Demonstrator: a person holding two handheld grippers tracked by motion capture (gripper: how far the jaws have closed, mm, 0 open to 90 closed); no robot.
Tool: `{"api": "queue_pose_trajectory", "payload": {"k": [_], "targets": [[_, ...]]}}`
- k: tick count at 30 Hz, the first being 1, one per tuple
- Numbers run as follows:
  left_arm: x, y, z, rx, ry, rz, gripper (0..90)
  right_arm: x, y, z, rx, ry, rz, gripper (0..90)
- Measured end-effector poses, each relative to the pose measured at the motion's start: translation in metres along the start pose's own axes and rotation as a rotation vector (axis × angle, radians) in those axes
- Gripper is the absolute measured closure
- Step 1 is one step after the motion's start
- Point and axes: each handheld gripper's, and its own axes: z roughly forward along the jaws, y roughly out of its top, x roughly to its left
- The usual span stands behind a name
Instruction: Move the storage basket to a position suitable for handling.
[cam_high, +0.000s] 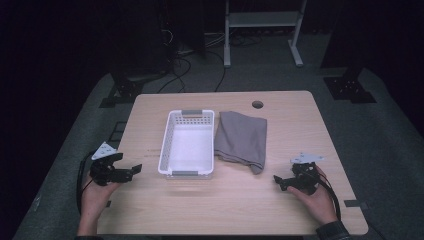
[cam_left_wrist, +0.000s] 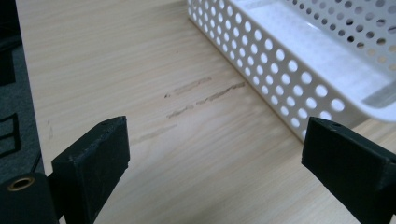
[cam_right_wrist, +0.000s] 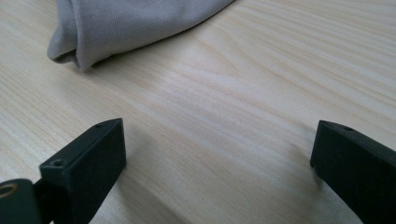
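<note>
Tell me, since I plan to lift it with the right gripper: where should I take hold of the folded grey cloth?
Probably at the near corner of the grey cloth, coming from the person's side with the open right gripper. That corner points toward it, lies clear of the white basket, and its folded layers give a raised edge on the table to pinch.

room dark | grey floor (cam_high: 280, 75) (cables) — white frame (cam_high: 262, 30) behind table (cam_high: 240, 200)

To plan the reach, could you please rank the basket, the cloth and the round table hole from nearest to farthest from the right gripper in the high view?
From the right gripper:
1. Cloth, just up and left.
2. Basket, farther left, mid-table.
3. Table hole, at the far edge.
</note>
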Motion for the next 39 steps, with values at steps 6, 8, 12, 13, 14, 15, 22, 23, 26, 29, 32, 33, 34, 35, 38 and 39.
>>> {"api": "queue_pose_trajectory", "payload": {"k": [6,8,12,13,14,15,22,23,26,29,32,33,34,35,38,39], "targets": [[-0.003,0.019,0.003,-0.021,-0.038,0.022,15.3,0.0,0.0,0.0,0.0,-0.002,0.003,2.6],[-0.003,0.023,0.004,-0.021,-0.039,0.025,18.1,0.0,0.0,0.0,-0.001,-0.003,0.003,2.6],[-0.003,0.037,0.009,-0.029,-0.059,0.03,23.9,0.0,0.0,0.0,0.0,-0.004,0.003,2.6],[-0.002,0.043,0.013,-0.026,-0.063,0.034,24.2,0.0,0.0,0.0,0.0,-0.004,0.003,2.6],[-0.002,0.043,0.013,-0.026,-0.063,0.034,25.0,0.0,0.0,0.0,0.0,-0.004,0.003,2.6],[-0.002,0.046,0.015,-0.022,-0.064,0.038,25.0,0.0,0.0,0.0,0.0,-0.004,0.003,2.6],[-0.004,0.066,0.031,-0.01,-0.078,0.069,30.1,0.0,0.0,0.0,-0.001,-0.005,0.004,2.6],[-0.005,0.069,0.034,-0.015,-0.079,0.07,30.1,0.0,0.0,0.0,-0.001,-0.005,0.004,2.6],[-0.005,0.079,0.042,-0.004,-0.082,0.079,32.1,0.0,0.0,0.0,-0.001,-0.005,0.005,2.6],[-0.007,0.088,0.052,0.007,-0.087,0.092,33.8,0.0,0.0,0.0,0.0,-0.006,0.006,2.6],[-0.012,0.092,0.058,0.002,-0.102,0.102,36.2,0.0,0.0,0.0,0.0,-0.006,0.006,2.6],[-0.012,0.092,0.058,0.002,-0.102,0.102,38.2,0.0,0.0,0.0,0.0,-0.006,0.006,2.6],[-0.013,0.092,0.06,0.007,-0.109,0.108,39.7,0.0,0.0,0.0,0.0,-0.006,0.006,2.6],[-0.015,0.092,0.062,0.013,-0.114,0.102,39.7,0.0,0.0,0.0,0.0,-0.006,0.006,2.6],[-0.022,0.092,0.064,0.031,-0.139,0.098,42.0,0.0,0.0,0.0,0.001,-0.006,0.005,2.6],[-0.027,0.091,0.064,0.024,-0.146,0.108,42.0,0.0,0.0,0.0,0.001,-0.006,0.005,2.6]]}}
